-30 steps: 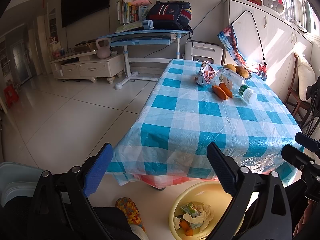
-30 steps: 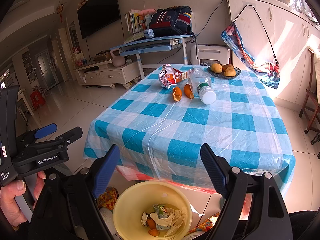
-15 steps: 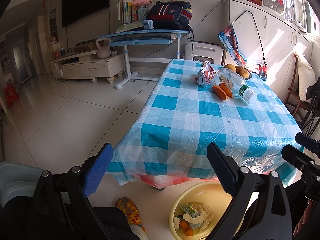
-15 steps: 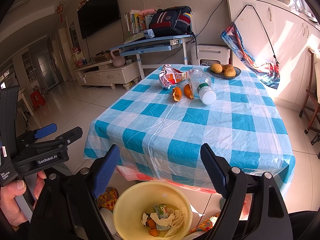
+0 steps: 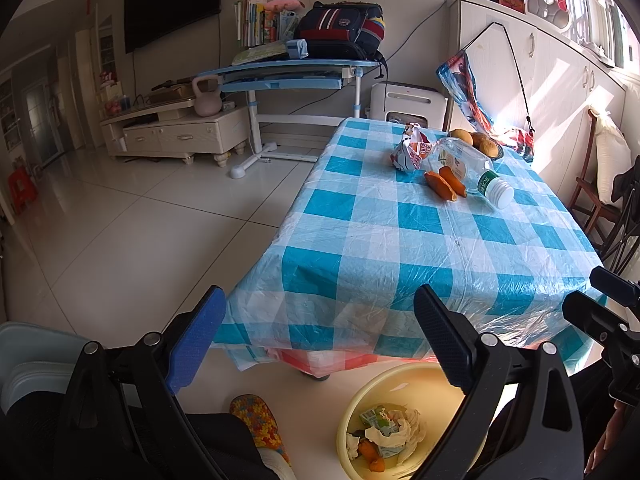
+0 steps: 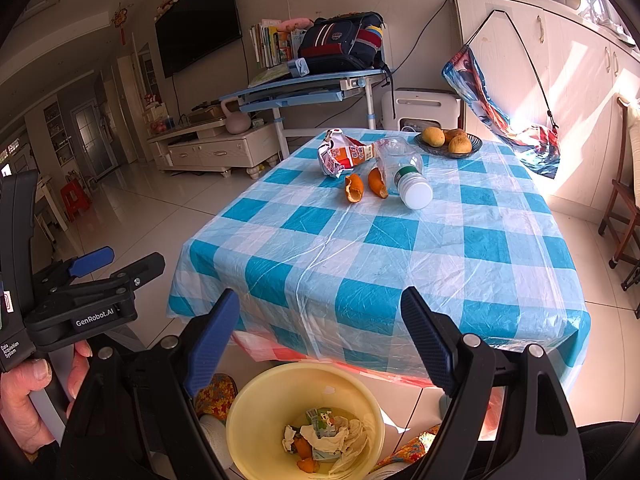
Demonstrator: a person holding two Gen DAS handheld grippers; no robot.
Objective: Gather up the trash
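Note:
A yellow trash bin [image 6: 260,404] stands on the floor in front of the table and holds tissues, a carton and peels; it also shows in the left wrist view [image 5: 360,404]. On the blue checked tablecloth [image 6: 360,248] lie a crumpled snack wrapper [image 6: 340,154], two orange peels [image 6: 354,189], and a plastic bottle [image 6: 404,172] on its side. My right gripper [image 6: 320,340] is open and empty above the bin. My left gripper [image 5: 320,336] is open and empty, near the table's front edge.
A bowl of fruit [image 6: 448,142] sits at the table's far end. A blue desk with a backpack [image 6: 340,44] stands behind. A wooden chair [image 6: 622,216] is at the right. A slippered foot [image 5: 256,420] is beside the bin.

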